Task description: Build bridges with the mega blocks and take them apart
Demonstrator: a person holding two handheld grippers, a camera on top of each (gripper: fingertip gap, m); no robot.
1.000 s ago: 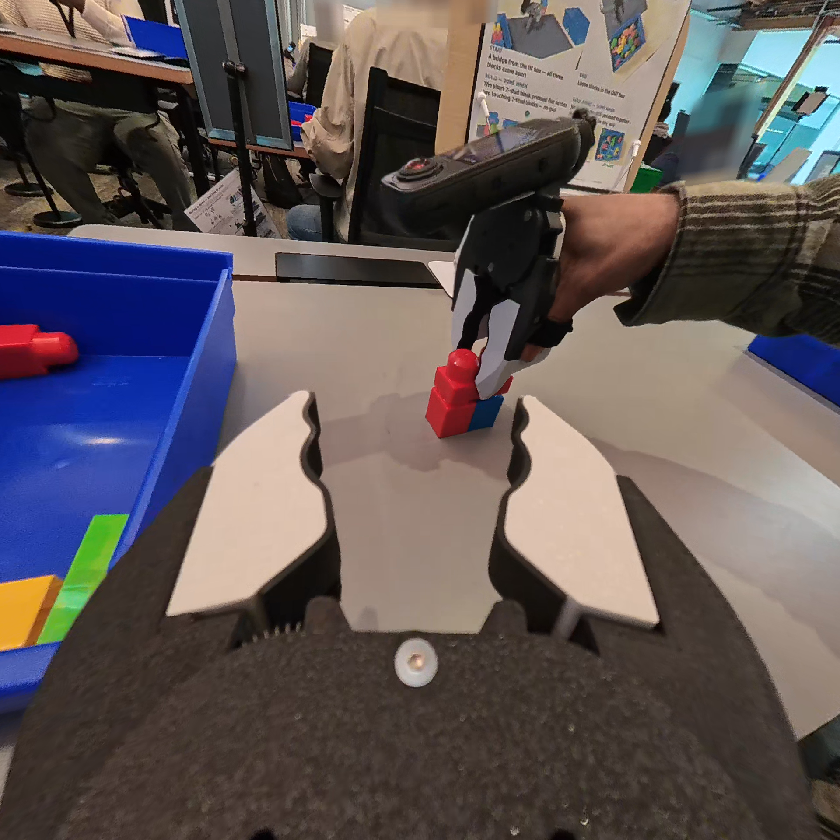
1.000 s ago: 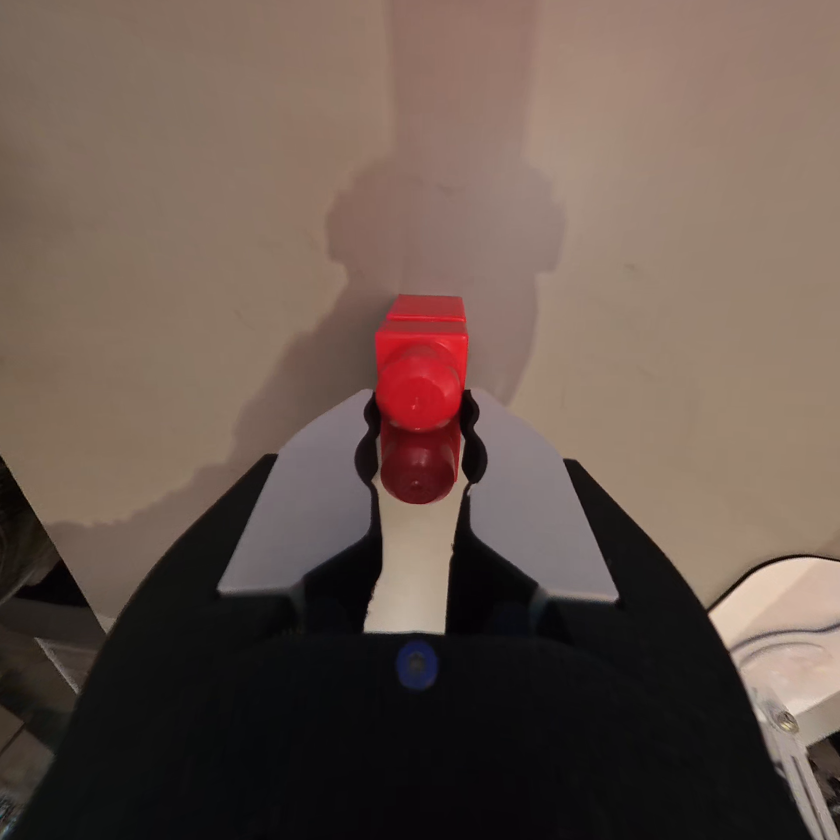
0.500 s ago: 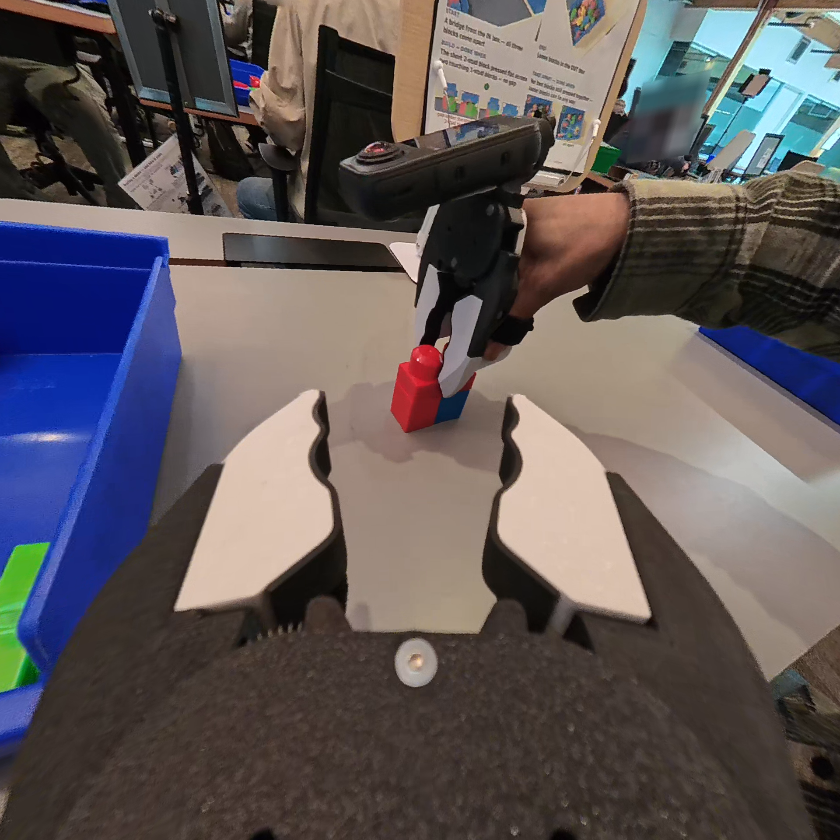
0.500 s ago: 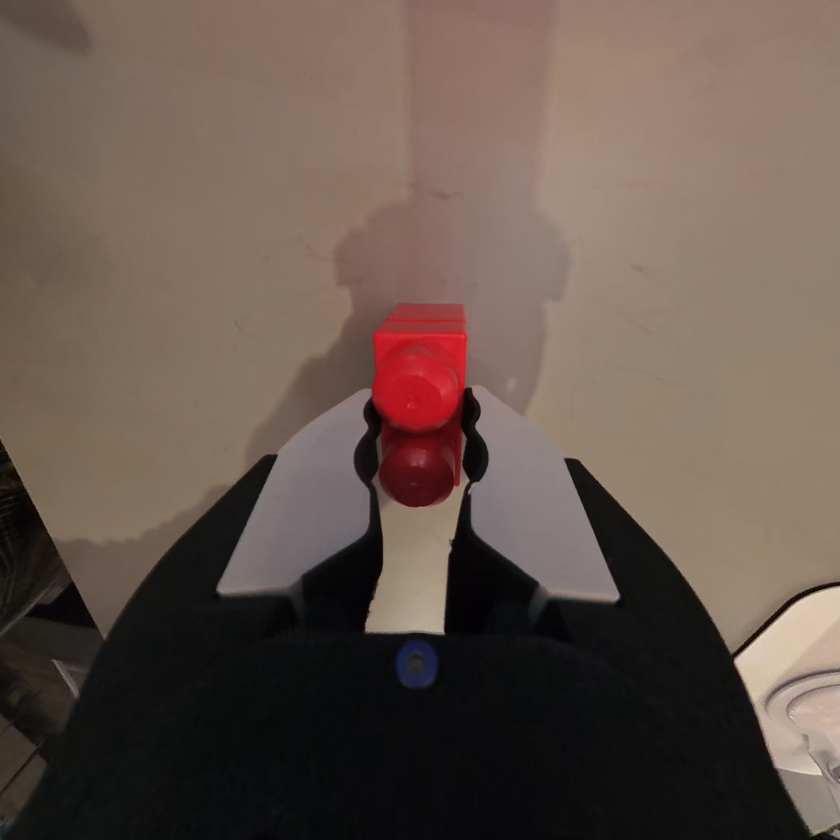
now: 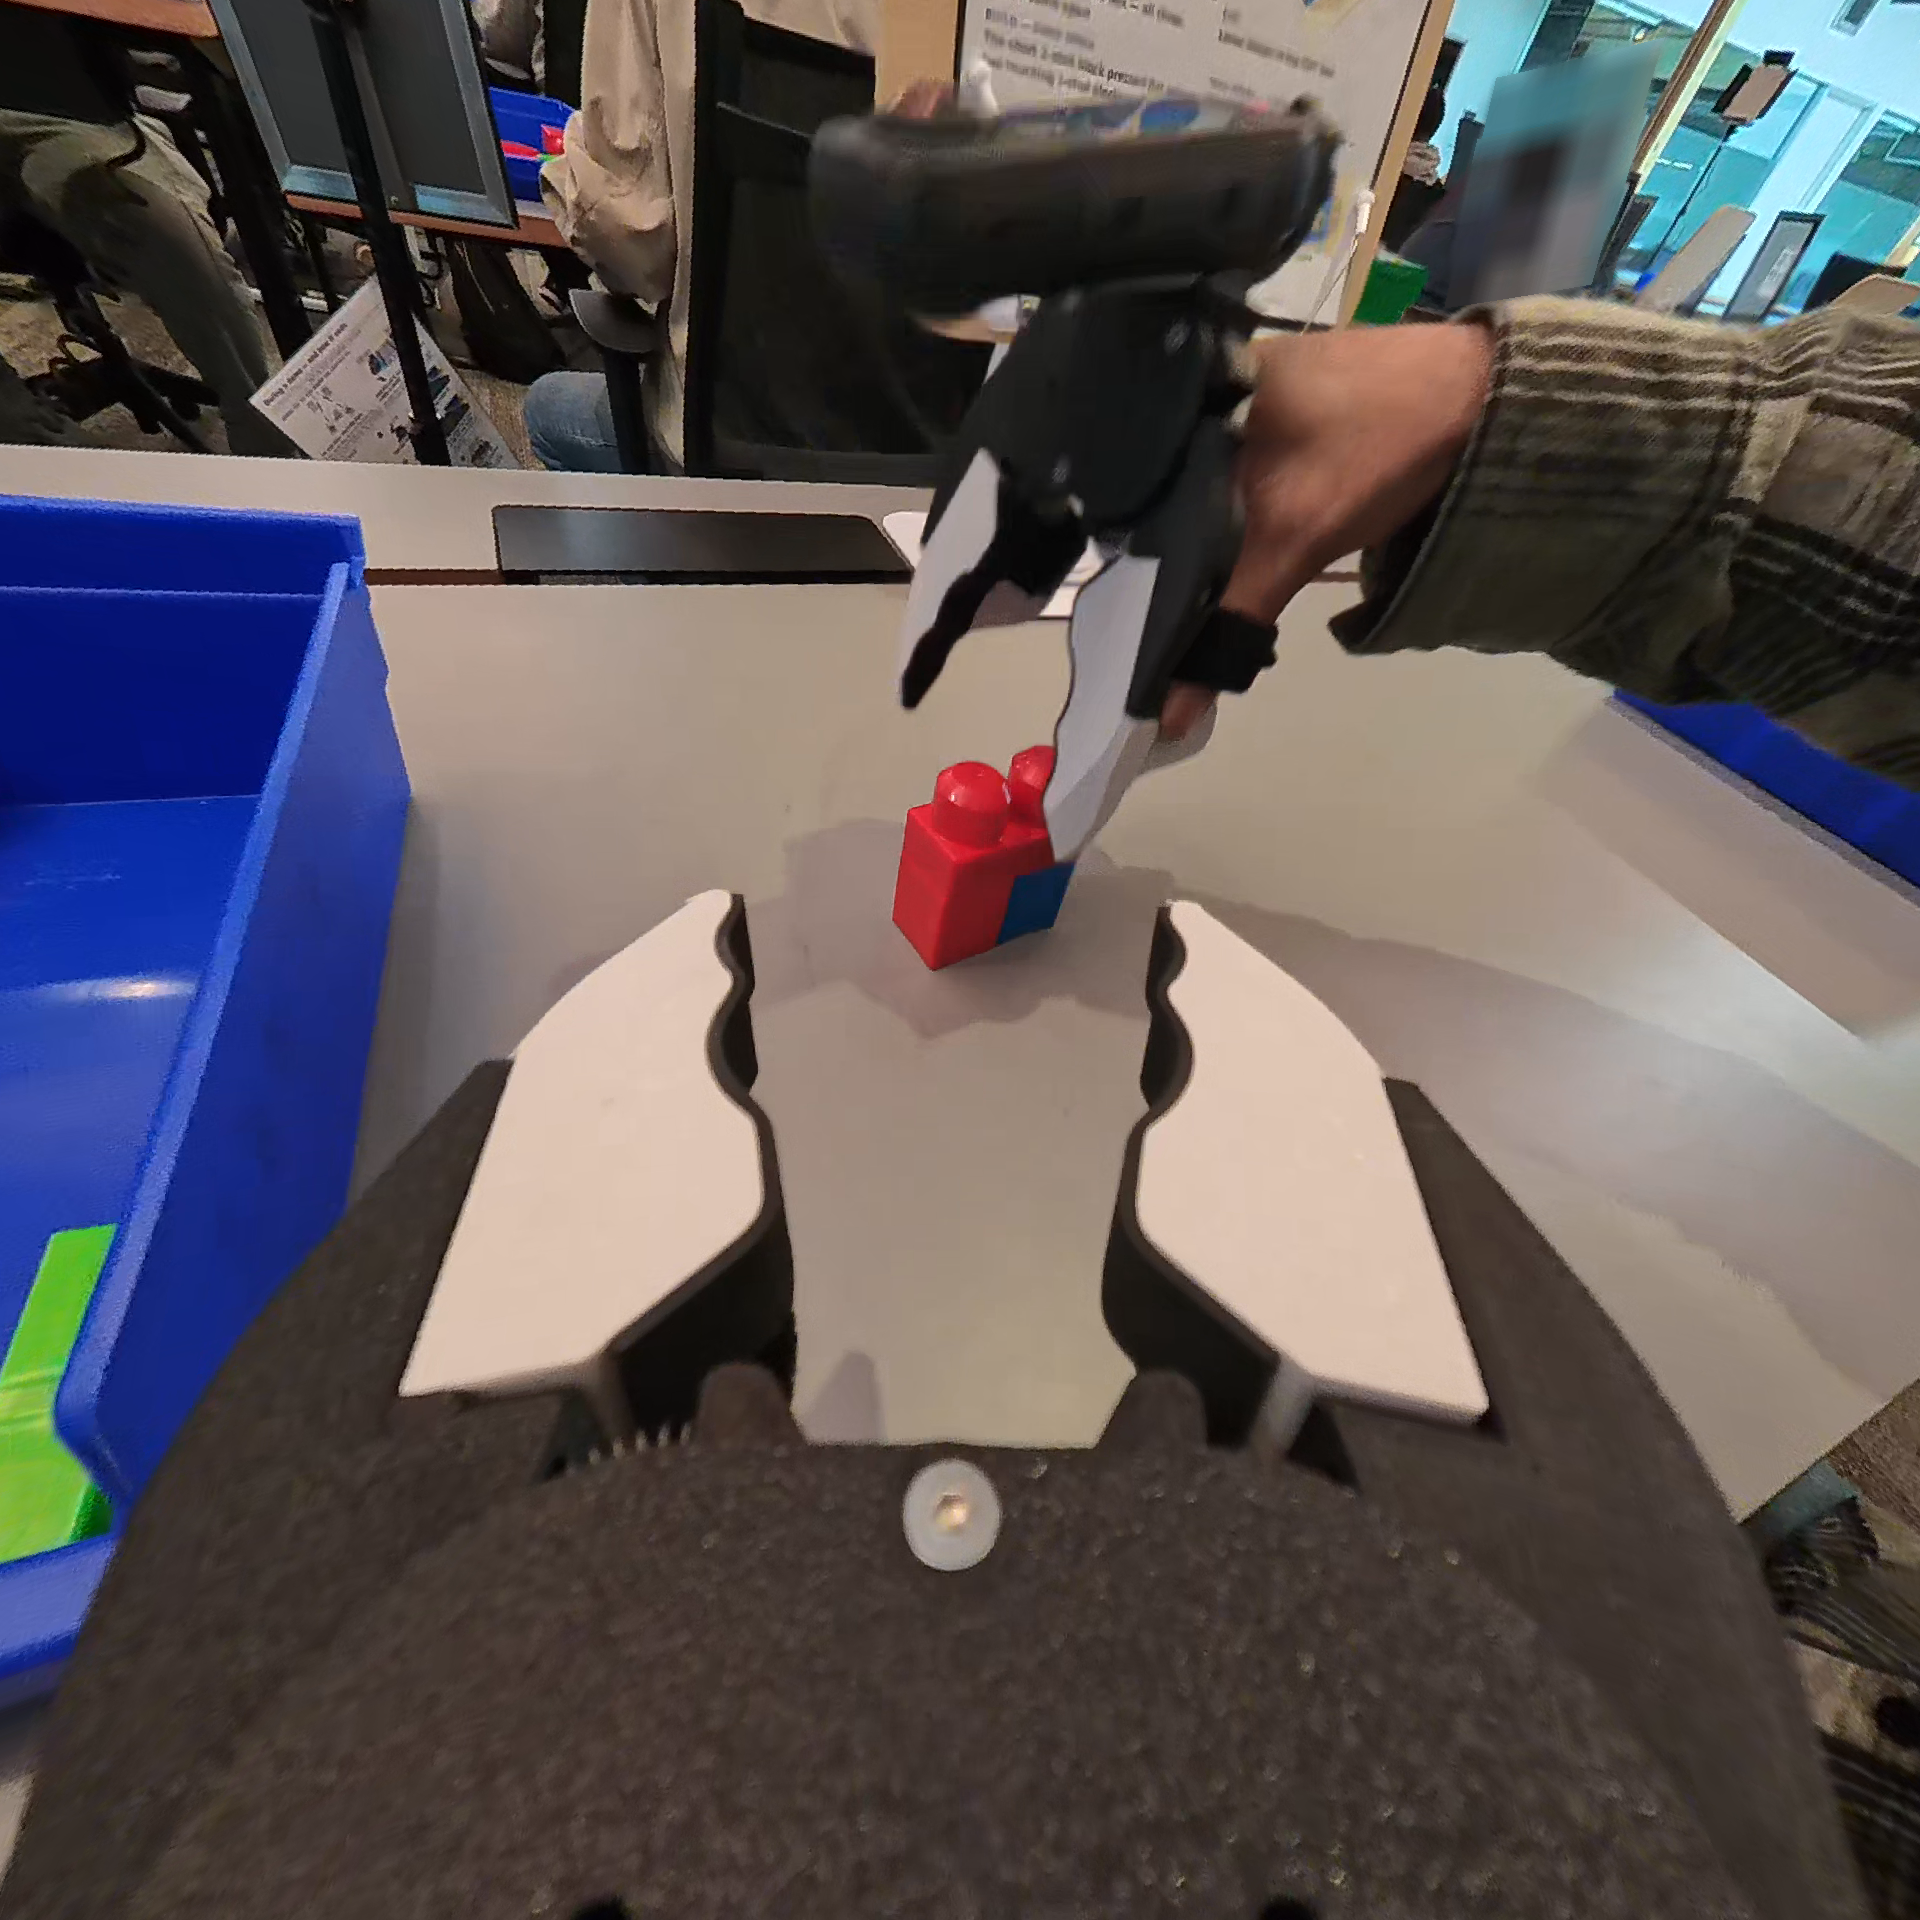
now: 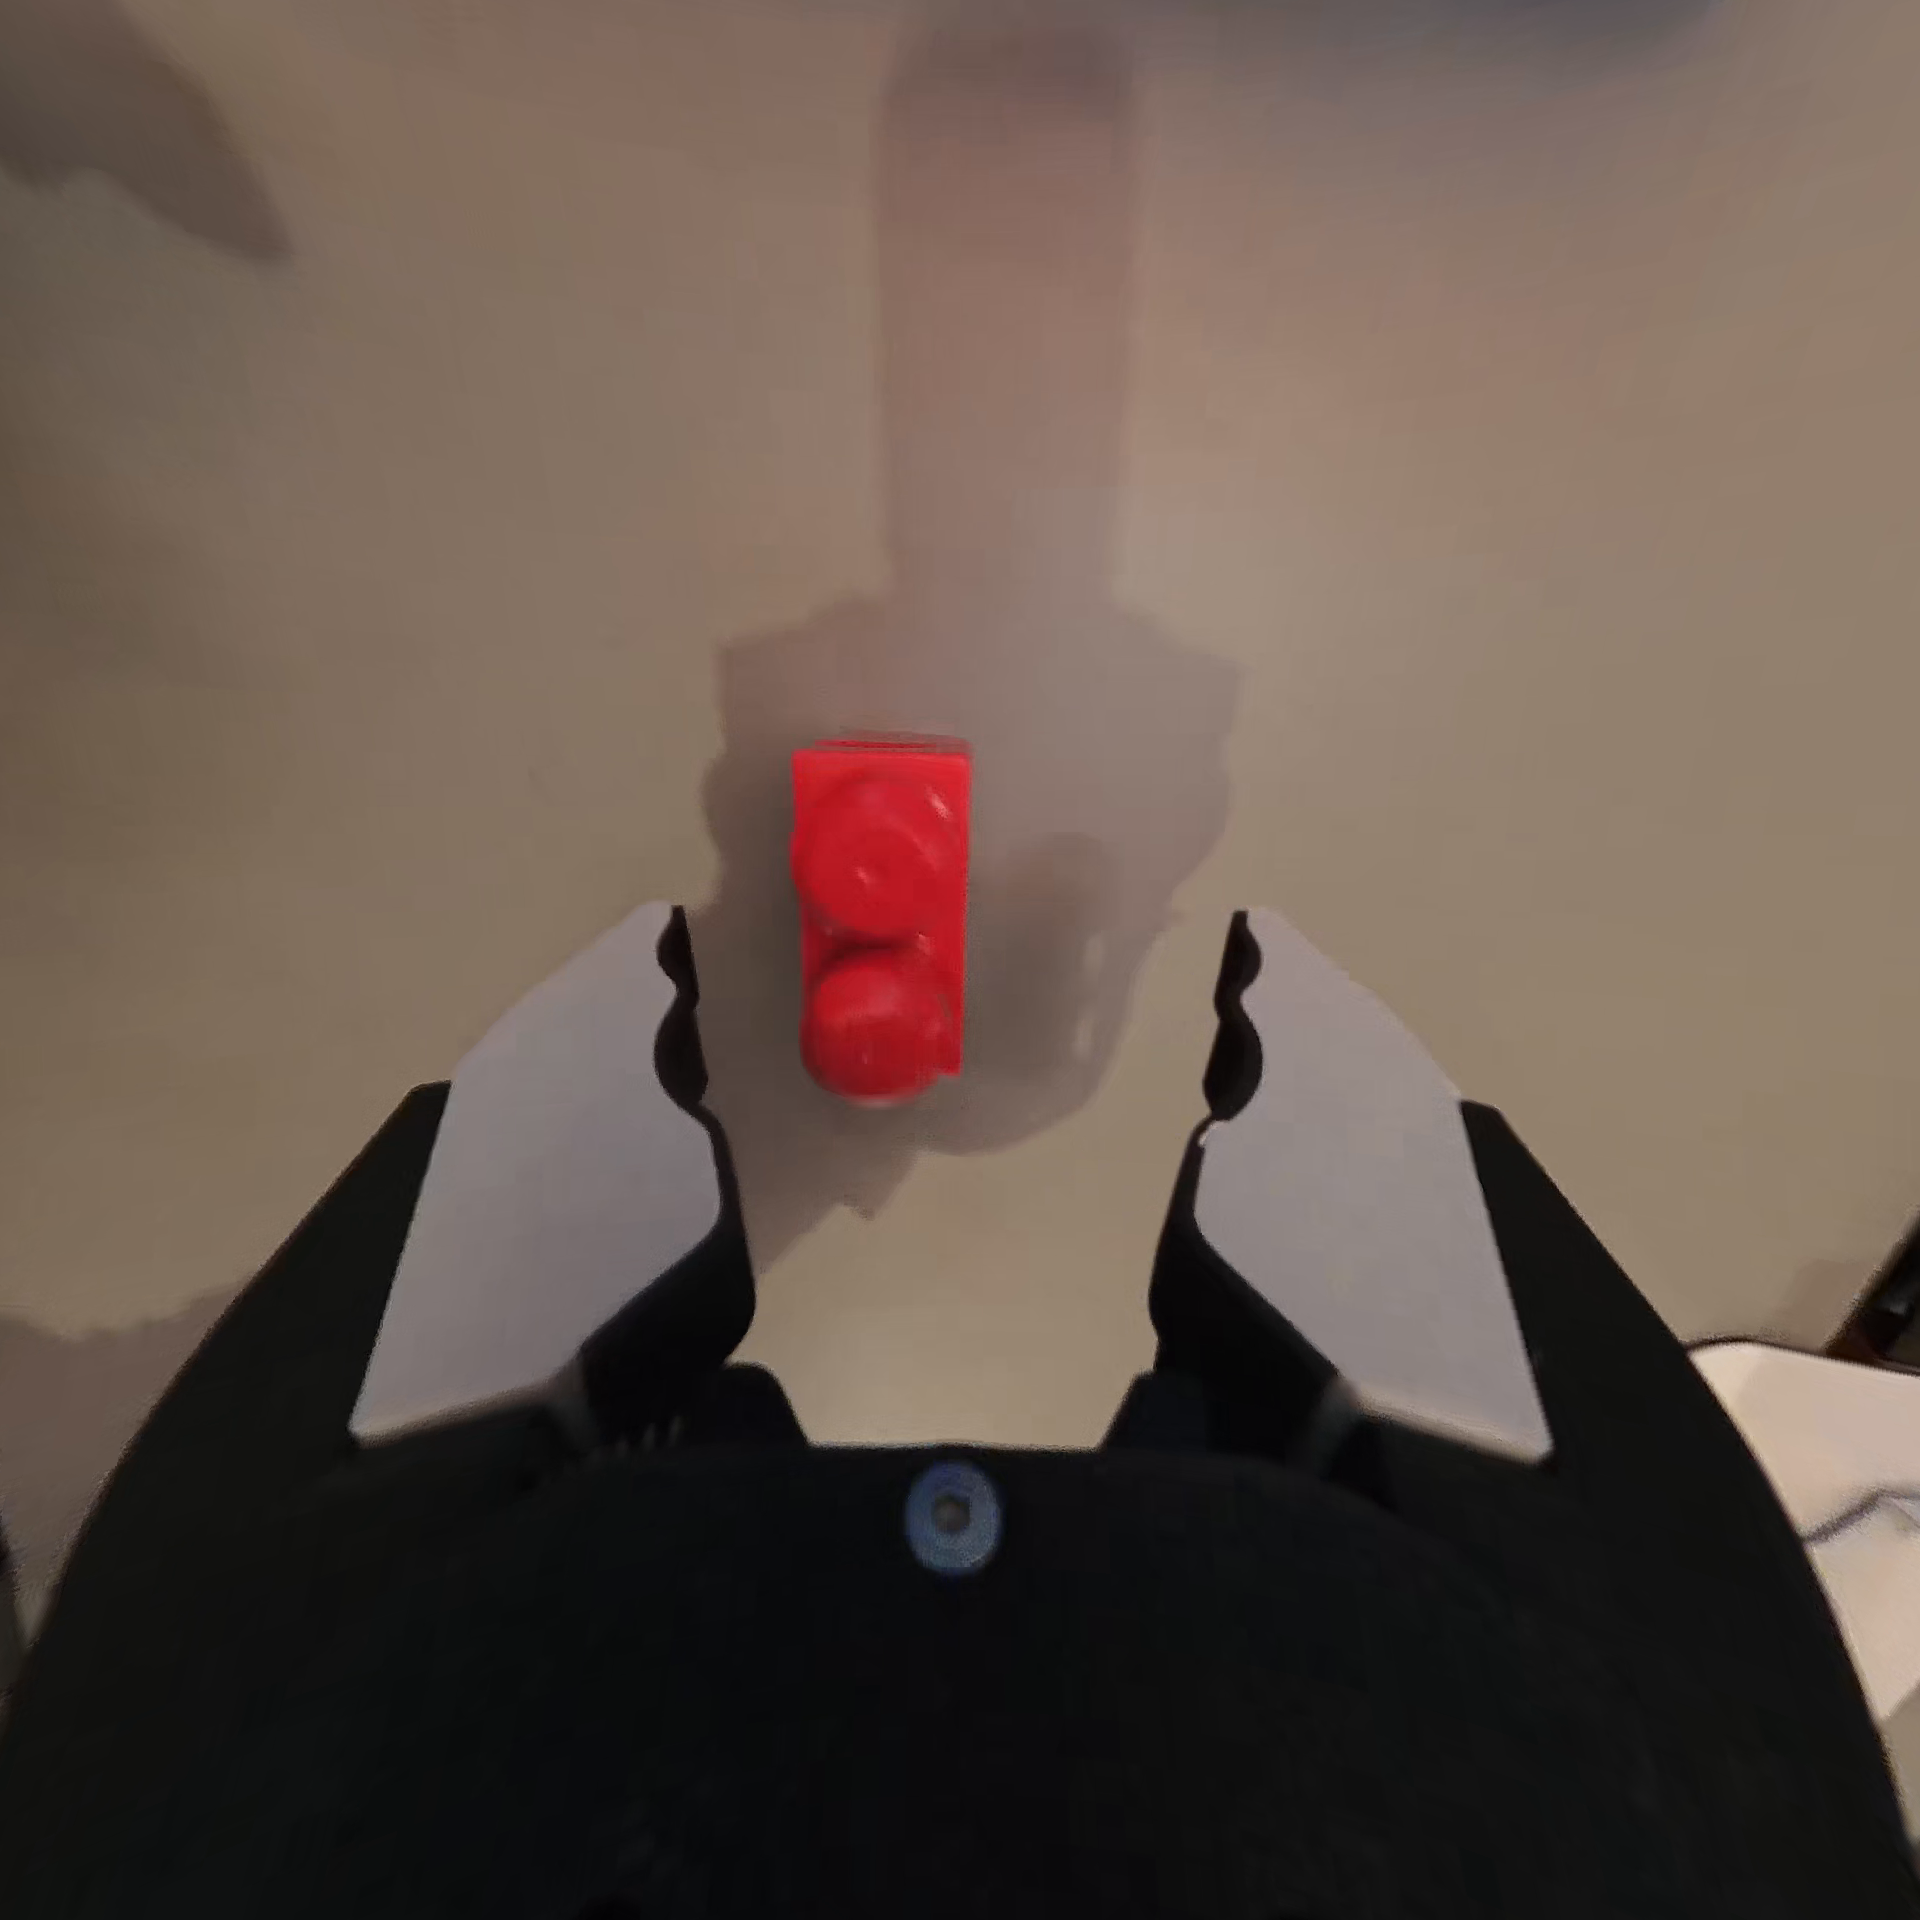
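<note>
A small bridge of blocks stands on the grey table: a red two-stud block on top, with a blue block showing under its right end. My left gripper is open and empty, just in front of the bridge. My right gripper hangs over the bridge with its jaws wide apart; one finger is beside the rear stud. In the right wrist view the red block lies below the open right gripper, clear of both pads.
A blue bin stands at the left with a green block inside. Another blue bin's edge shows at the right. A dark flat panel lies at the table's far edge. People sit beyond. The blue block is about 5 centimetres from my right fingertips.
My right gripper was shut on the red top block and has opened and lifted off it. The block stays on the bridge. My left gripper has moved closer.
</note>
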